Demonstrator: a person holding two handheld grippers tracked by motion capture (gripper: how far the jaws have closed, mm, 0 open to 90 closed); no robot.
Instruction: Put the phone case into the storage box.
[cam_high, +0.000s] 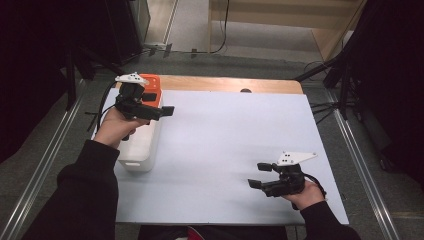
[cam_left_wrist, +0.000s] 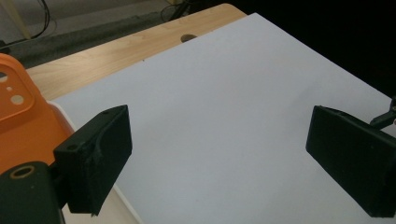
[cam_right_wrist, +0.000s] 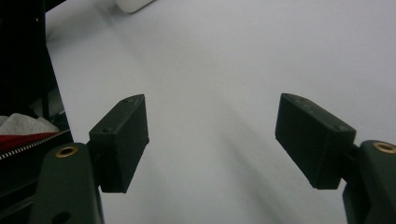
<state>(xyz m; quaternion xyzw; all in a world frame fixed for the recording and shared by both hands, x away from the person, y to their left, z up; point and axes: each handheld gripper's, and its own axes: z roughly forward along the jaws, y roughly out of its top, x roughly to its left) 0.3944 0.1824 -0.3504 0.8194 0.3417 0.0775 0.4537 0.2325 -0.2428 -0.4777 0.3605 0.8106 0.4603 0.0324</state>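
Both grippers are hovering spread and empty: left gripper (cam_high: 167, 111) over the white bin (cam_high: 145, 142) at ten o'clock, right gripper (cam_high: 259, 175) at four; nothing seems started.

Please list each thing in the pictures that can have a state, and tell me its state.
Left gripper: jaws open, holding nothing, held above the box.
Right gripper: jaws open, holding nothing, low over the white table sheet.
White plastic box with orange lid: lid on, standing at the sheet's left edge.
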